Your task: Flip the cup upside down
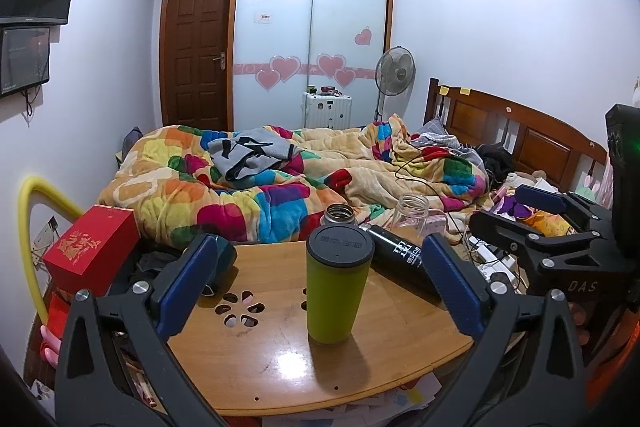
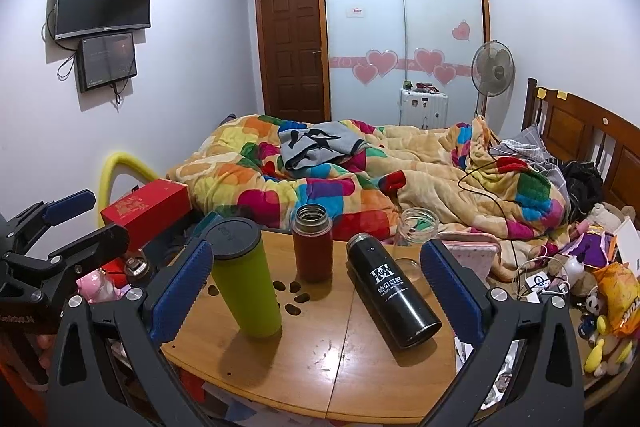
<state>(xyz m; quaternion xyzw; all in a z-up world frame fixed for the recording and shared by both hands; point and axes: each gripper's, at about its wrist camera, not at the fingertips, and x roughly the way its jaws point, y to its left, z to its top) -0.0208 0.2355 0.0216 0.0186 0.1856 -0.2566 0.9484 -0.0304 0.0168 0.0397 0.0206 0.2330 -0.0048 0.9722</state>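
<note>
A green cup (image 1: 335,289) with a dark round end on top stands upright on the wooden table (image 1: 280,359); it also shows in the right wrist view (image 2: 247,281). My left gripper (image 1: 320,287) is open, its blue pads either side of the green cup without touching it. My right gripper (image 2: 316,291) is open and empty above the table, with a black flask (image 2: 390,289) standing between its pads. The right gripper also shows at the right edge of the left wrist view (image 1: 536,211), and the left gripper shows at the left edge of the right wrist view (image 2: 76,219).
A brown open flask (image 2: 312,243) and a clear glass jar (image 2: 416,231) stand at the table's far side. A red box (image 2: 146,207) sits at the left. The bed with a colourful quilt (image 2: 340,179) lies behind. Toys and cables clutter the right side.
</note>
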